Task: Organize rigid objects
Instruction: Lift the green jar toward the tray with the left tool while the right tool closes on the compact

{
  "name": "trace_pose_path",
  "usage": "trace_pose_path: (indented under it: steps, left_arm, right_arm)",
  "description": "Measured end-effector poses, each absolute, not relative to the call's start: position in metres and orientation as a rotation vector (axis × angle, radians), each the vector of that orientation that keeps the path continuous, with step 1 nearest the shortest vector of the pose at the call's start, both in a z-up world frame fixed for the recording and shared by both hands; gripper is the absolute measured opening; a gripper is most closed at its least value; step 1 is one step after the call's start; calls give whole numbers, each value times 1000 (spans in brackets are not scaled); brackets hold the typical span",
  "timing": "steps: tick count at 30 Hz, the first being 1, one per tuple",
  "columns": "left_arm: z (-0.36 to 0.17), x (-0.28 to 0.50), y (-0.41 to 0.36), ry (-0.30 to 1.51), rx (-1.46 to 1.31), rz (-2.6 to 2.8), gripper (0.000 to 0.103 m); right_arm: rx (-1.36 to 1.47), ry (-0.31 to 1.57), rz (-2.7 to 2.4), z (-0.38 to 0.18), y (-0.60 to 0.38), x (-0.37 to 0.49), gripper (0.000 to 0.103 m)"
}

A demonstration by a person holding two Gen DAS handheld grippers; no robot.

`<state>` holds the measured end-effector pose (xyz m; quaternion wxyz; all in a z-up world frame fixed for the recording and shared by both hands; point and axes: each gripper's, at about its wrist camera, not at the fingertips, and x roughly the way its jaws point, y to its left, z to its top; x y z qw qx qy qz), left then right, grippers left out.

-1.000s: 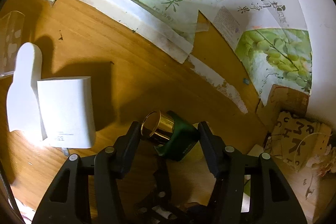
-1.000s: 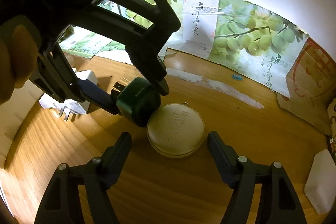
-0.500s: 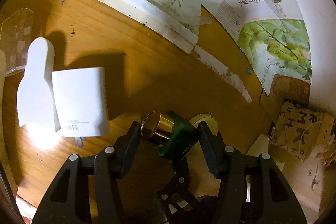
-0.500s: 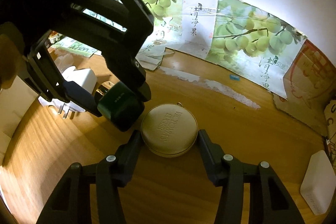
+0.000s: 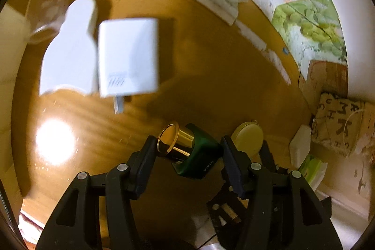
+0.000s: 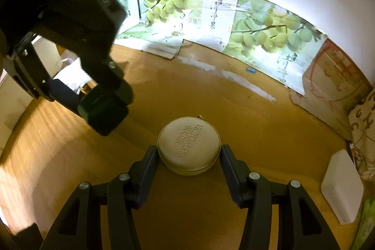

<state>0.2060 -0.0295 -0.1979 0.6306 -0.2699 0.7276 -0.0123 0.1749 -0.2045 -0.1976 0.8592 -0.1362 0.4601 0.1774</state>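
Observation:
A dark green bottle (image 5: 201,161) with a gold cap (image 5: 174,143) lies crosswise between the jaws of my left gripper (image 5: 188,149), which is shut on it above the wooden table (image 5: 211,90). In the right wrist view the same bottle (image 6: 103,114) hangs at the upper left. The right gripper (image 6: 188,154) is shut on a round beige case (image 6: 188,144) with embossed lettering, its pads pressing on both sides. That case (image 5: 248,138) shows just right of the left gripper's right finger.
A white plug charger (image 5: 127,57) and a flat white piece (image 5: 68,50) lie side by side at the table's left. A white box (image 6: 339,186) sits at the right edge. Grape-printed cardboard (image 6: 264,34) lines the back wall.
The right gripper's jaws have closed from wide apart onto the round case. The left gripper has carried the green bottle up and left, away from the case and nearer the white charger.

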Motion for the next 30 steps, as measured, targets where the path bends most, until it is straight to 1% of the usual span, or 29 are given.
trace_pose_path:
  steps: [15, 30]
  left_arm:
    - [-192, 133, -15, 1708, -513, -34, 59]
    - [-159, 78, 24, 1702, -364, -59, 59]
  right_arm:
    - [-351, 967, 398, -174, -195, 122, 54]
    - [-273, 988, 425, -151, -172, 74, 54]
